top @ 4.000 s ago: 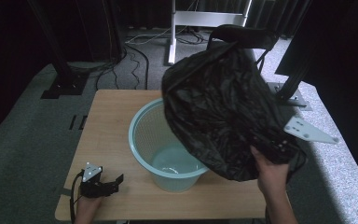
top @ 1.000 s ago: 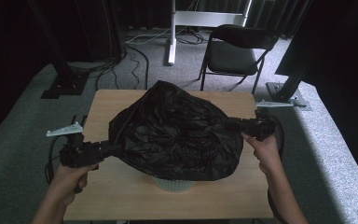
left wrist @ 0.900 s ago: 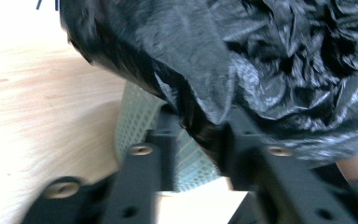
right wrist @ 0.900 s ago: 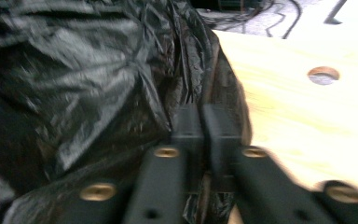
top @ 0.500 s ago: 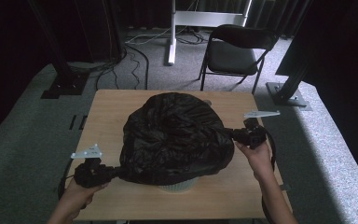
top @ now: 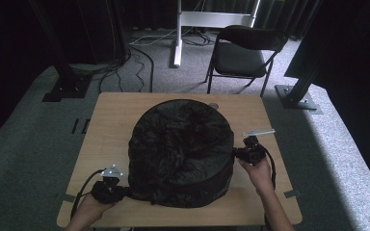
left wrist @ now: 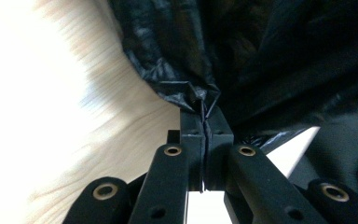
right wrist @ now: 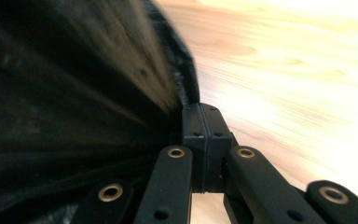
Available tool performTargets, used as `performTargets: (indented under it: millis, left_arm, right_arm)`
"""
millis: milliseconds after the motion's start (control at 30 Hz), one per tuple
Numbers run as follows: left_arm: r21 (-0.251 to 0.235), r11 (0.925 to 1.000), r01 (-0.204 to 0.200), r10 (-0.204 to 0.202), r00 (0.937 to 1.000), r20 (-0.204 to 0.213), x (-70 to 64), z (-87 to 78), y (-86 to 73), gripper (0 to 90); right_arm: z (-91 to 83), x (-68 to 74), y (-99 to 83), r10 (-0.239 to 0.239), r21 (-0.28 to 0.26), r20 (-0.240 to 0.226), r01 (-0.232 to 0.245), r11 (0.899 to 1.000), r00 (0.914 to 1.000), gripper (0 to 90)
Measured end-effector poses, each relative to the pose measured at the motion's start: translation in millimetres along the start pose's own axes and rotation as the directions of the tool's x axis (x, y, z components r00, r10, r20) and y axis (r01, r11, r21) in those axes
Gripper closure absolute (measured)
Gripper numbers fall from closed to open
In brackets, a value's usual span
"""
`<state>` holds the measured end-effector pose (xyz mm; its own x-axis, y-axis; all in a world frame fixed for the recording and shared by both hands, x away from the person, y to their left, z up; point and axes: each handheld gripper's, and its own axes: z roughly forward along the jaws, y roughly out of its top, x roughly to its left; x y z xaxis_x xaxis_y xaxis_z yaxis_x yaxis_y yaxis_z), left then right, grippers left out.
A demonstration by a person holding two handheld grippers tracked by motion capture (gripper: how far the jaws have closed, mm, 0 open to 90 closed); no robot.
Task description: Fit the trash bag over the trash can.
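Since half a second ago I've dragged the black bag (top: 180, 151) lower, so it now drapes nearly to the worktop (top: 111, 115) all round and fully hides the bin beneath it; a second ago it was still stretched high between my hands. My left gripper (top: 110, 190) has dropped to the bag's near-left bottom edge, and my right gripper (top: 247, 154) sits against the bag's right flank, part-way up.

In the left gripper view, the jaws are clamped tight on a bunched pinch of the bag's hem (left wrist: 193, 93), the plastic gathered into a small knot of folds right at the jaw tips. In the right gripper view, that gripper's jaws are likewise pressed together with the bag's edge (right wrist: 182, 88) running down into them, so I take it both are grasping the film.

As I judge it, the covering is mostly done: the bag sits centred over the bin, domed on top. What remains, I think, is evening it out — the right side is held higher than the left — then pulling the hem snug and letting go.
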<state>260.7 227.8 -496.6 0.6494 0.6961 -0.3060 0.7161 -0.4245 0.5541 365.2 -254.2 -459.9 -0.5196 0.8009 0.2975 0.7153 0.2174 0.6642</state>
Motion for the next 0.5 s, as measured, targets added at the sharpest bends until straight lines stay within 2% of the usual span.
performTargets:
  millis: [33, 100, 167, 233, 300, 400, 500]
  left_arm:
    - [0.001, 0.9999, 0.015, -0.015, 0.9999, -0.005, 4.0, 2.6, -1.9, 88.9]
    - [0.000, 0.9990, 0.046, -0.046, 0.9985, 0.029, 10.6, 7.1, -5.4, 88.9]
    - [0.001, 0.9980, 0.064, -0.064, 0.9972, 0.039, 15.8, 11.6, -7.5, 88.9]
    - [-0.007, 0.9959, 0.090, -0.090, 0.9943, 0.058, 21.3, 15.9, -8.4, 88.8]
    - [-0.018, 0.9938, 0.109, -0.108, 0.9919, 0.066, 25.4, 19.4, -8.5, 88.8]
    - [-0.049, 0.9883, 0.145, -0.140, 0.9856, 0.095, 29.2, 23.5, -7.4, 88.8]
    - [-0.062, 0.9874, 0.146, -0.137, 0.9821, 0.129, 27.2, 27.8, -2.9, 88.7]
  right_arm:
    - [3.6, -8.2, -3.7, 0.026, -0.001, 0.007, -0.026, 1.000, 0.9996, 89.9]
    - [7.0, -19.8, -9.3, 0.050, -0.002, 0.045, -0.049, 0.999, 0.9978, 89.9]
    - [9.5, -31.7, -15.3, 0.075, 0.003, 0.089, -0.076, 0.997, 0.9932, 89.9]
    - [10.7, -44.9, -22.2, 0.096, 0.008, 0.141, -0.098, 0.995, 0.9854, 89.9]
    - [9.8, -59.7, -30.6, 0.135, 0.006, 0.184, -0.139, 0.990, 0.9736, 89.9]
    - [2.8, -81.3, -44.9, 0.204, -0.033, 0.196, -0.202, 0.979, 0.9591, 89.9]
    - [-8.2, -92.4, -54.6, 0.227, -0.068, 0.215, -0.217, 0.974, 0.9499, 89.9]
